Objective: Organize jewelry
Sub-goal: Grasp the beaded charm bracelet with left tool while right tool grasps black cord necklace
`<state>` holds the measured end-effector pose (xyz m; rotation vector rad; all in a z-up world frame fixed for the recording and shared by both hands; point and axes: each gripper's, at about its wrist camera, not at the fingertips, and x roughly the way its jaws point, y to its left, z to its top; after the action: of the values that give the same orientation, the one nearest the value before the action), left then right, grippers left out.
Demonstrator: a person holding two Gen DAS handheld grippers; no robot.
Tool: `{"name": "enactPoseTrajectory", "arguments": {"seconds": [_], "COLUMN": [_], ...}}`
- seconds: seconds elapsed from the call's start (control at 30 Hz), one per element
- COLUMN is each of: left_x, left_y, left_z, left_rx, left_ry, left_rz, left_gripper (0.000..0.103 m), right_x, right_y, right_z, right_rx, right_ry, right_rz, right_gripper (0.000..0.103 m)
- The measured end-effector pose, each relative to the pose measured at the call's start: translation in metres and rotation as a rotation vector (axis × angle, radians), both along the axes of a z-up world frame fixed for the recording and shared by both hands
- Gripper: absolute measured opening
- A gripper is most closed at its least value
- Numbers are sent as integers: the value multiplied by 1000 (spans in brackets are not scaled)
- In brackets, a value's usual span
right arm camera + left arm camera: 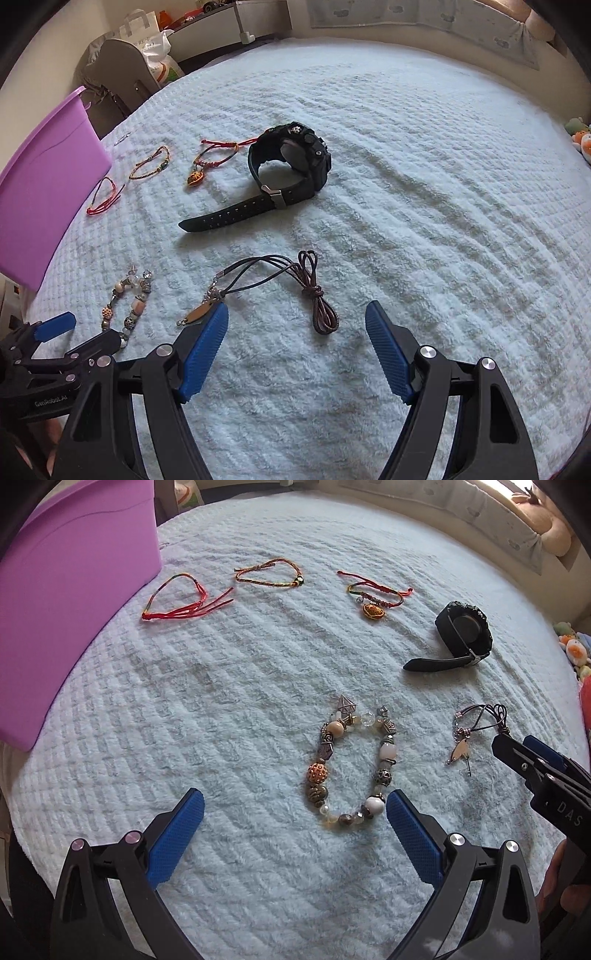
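Six pieces of jewelry lie spread on a pale blue fluffy blanket [229, 709] covering a bed. A purple bin [74, 602] stands at the far left edge.

Along the far side, left to right, lie a red string bracelet [173, 598] with loose tails just beside the bin, a braided multicolour bracelet [269, 574], and a red cord bracelet with an orange heart charm [373, 596]. Right of these a black wristwatch [291, 162] rests on its side with the strap buckled into a loop and its tail lying flat toward the near left.

Nearer, a beaded charm bracelet [351, 764] forms a ring. The left gripper [295, 805] hangs over it with its fingers [184, 834] wide apart and empty; the right blue pad sits just beside the near-right beads of the bracelet, and whether it touches them I cannot tell.

To the right lies a dark leather cord necklace [295, 280] with a metal leaf pendant at its left end and a knotted loop at its right. The right gripper [297, 321] hovers over it, its fingers [388, 350] spread wide and holding nothing; the left pad overlaps the pendant in the right wrist view, and the knotted loop lies between the two pads.
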<state>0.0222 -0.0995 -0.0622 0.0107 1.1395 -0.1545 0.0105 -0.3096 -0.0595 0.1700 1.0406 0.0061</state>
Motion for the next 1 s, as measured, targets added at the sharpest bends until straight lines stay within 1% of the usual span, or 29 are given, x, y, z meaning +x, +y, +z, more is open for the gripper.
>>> {"name": "enactPoseTrajectory", "arguments": {"seconds": [0.1, 0.27, 0.5, 0.7, 0.9, 1.0], "left_x": [-1, 4, 6, 15, 21, 22], "left_y": [-1, -7, -16, -19, -19, -20], "left_z": [-2, -6, -12, -13, -13, -13], "left_rx": [8, 19, 73, 86, 81, 93], "left_ry": [-15, -23, -42, -47, -55, -57], "left_rz": [4, 9, -7, 19, 10, 18], "left_gripper": [97, 97, 98, 98, 98, 98], "right_x": [7, 17, 29, 28, 25, 23], "right_y": [0, 3, 12, 16, 17, 16], "right_z": [-3, -8, -18, -21, -21, -22], "right_rx": [25, 8, -68, -94, -103, -100], "right_ry": [-2, -5, -7, -22, -31, -39], "right_rz": [18, 28, 51, 54, 55, 51], "right_gripper": [73, 73, 73, 73, 70, 69]}}
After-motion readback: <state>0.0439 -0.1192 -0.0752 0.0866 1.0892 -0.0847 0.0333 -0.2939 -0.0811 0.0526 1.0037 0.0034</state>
